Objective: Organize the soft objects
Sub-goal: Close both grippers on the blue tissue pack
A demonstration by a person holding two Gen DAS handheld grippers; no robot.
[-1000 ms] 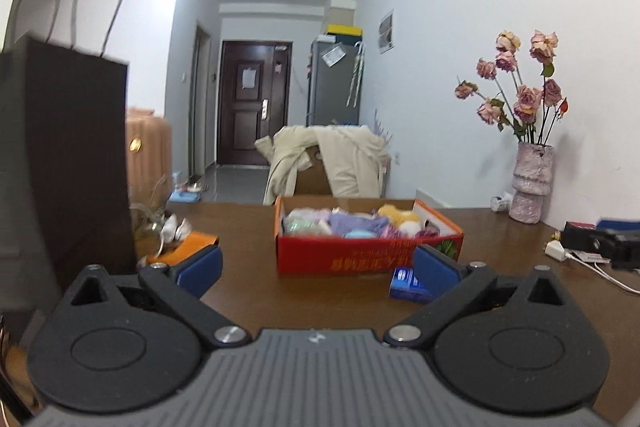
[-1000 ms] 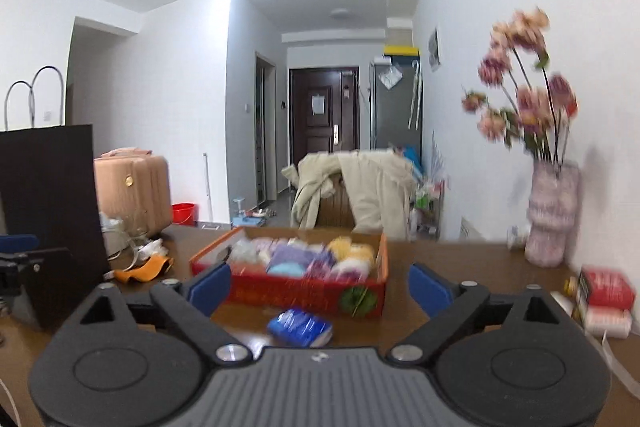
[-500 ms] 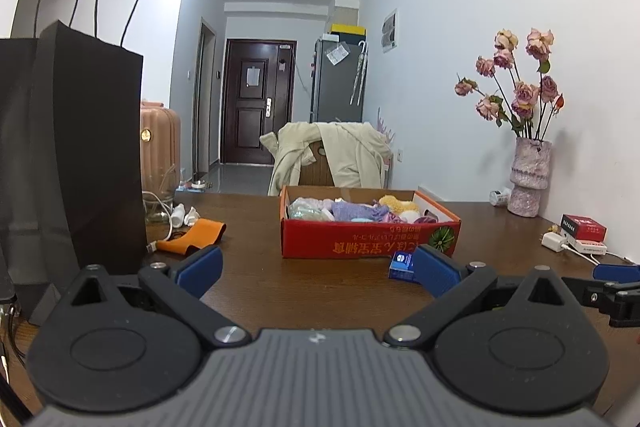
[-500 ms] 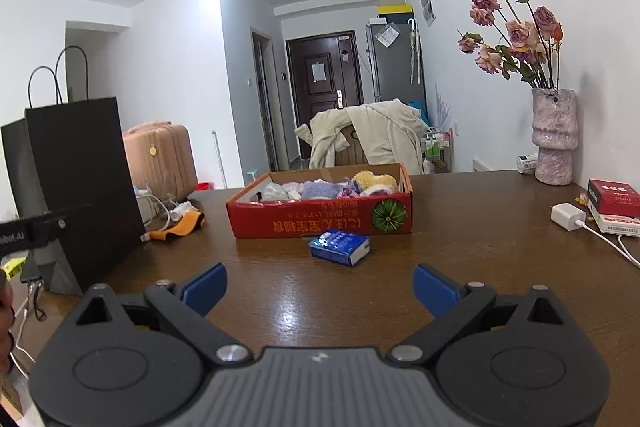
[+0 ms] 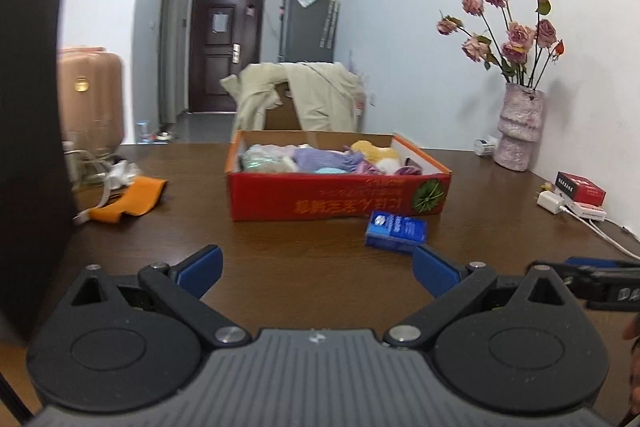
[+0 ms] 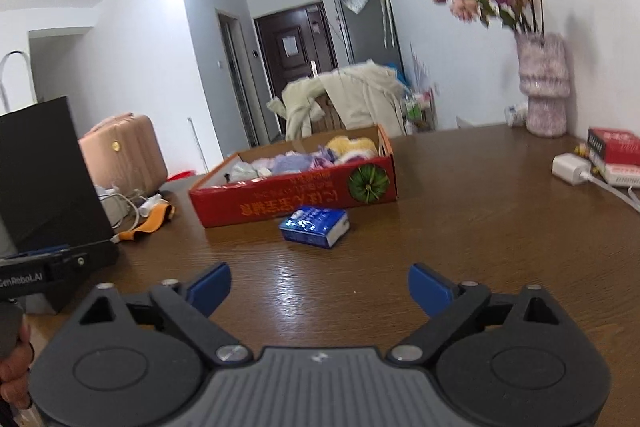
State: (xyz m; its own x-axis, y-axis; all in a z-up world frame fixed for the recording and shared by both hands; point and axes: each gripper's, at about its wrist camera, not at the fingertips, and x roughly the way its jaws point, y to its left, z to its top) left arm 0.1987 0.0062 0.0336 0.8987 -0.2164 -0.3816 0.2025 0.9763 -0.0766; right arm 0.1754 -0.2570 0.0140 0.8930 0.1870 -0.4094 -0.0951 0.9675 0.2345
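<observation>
A red cardboard box stands on the brown table, filled with several soft items in purple, yellow, white and mint. A blue tissue pack lies on the table just in front of the box. My left gripper is open and empty, low over the table, short of the pack. My right gripper is open and empty, in front of the pack. The right gripper shows at the right edge of the left wrist view.
A black paper bag stands at the left. An orange cloth and cables lie beside it. A pink vase with roses, a red box and a white charger sit at the right.
Both grippers have pulled back from the box and dropped lower; the right wrist view has tilted and the tissue pack now lies ahead of its fingers. Jaws stay open.
</observation>
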